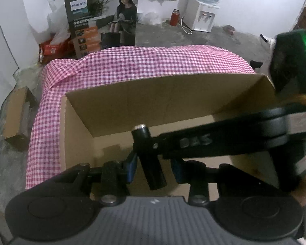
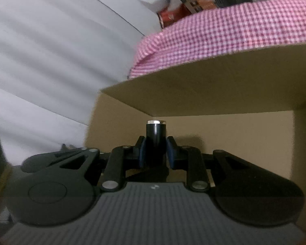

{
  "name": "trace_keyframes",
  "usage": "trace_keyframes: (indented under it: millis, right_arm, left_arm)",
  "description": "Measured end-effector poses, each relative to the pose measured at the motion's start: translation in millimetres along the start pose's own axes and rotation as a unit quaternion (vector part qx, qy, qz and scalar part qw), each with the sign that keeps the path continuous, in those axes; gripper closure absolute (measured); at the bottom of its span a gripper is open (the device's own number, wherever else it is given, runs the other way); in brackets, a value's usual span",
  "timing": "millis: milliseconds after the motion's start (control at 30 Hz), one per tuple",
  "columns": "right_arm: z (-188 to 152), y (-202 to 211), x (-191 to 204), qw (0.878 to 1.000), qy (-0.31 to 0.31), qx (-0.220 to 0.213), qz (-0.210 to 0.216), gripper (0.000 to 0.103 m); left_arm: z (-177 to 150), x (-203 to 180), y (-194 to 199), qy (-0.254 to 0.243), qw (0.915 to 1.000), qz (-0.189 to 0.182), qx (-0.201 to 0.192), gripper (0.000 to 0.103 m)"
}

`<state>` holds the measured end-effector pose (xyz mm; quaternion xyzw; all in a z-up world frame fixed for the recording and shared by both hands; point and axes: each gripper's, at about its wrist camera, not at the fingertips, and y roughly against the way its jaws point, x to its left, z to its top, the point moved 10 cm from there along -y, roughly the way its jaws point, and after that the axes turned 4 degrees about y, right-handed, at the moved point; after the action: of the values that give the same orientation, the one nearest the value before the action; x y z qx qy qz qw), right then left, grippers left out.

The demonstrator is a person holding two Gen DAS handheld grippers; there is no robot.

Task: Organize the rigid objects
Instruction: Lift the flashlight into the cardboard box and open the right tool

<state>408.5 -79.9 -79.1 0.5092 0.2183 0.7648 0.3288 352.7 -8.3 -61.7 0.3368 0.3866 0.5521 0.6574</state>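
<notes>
Your right gripper (image 2: 156,153) pinched one black cylinder (image 2: 155,143), its two blue pads (image 2: 141,153) pressed against the cylinder's sides. The cylinder stood upright between them, its single silver cap on top, and it hung inside one open cardboard box (image 2: 224,138), in front of the box's far wall. One flap of the box reached over it from above.

From your left wrist camera, the same cylinder (image 1: 151,157) appeared tilted, held at the tip of your right gripper (image 1: 144,145), which reached in from the right side of the picture. The cylinder sat over the box's (image 1: 132,102) open interior. Your left gripper (image 1: 155,168) held nothing: its two blue pads (image 1: 131,166) stood spread apart, one on each side of the cylinder's lower end and not touching it.

The box rested on one pink checked cloth (image 1: 132,63), which showed along the box's far and left sides. Beyond the cloth on the grey floor stood one tall printed carton (image 1: 101,20) showing a seated woman, one red flask (image 1: 174,17), and one white water dispenser (image 1: 202,18) carrying a single blue bottle. One small brown box (image 1: 17,116) lay on the floor to the left of the cloth. The right wrist picture also showed the cloth (image 2: 224,34) above the box flap.
</notes>
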Motion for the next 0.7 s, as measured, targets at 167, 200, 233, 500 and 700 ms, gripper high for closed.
trace_keyframes:
  millis: [167,200,233,500,700]
  right_arm:
    - [-2,-31,-8,1.000,-0.013,0.022,-0.009,0.081]
    - [-1,-35,-8,1.000,-0.013,0.022,-0.009,0.081]
    - [-2,-37,-6,1.000,-0.013,0.020,-0.006,0.081]
    - [7,8,15,0.999,0.007,-0.039,0.004,0.069]
    - [-14,98,38,0.992,0.044,-0.114,0.011,0.060]
  left_arm:
    - [3,-4,-6,-0.024,0.9994,0.020,-0.010,0.059]
    - [3,-5,-4,-0.026,0.9993,0.023,-0.015,0.057]
    - [3,-6,-2,-0.027,0.9992,0.021,-0.019,0.056]
    - [1,-11,48,-0.026,0.9972,-0.002,-0.070,0.033]
    - [-19,-35,107,-0.049,0.9911,-0.038,-0.118,0.021]
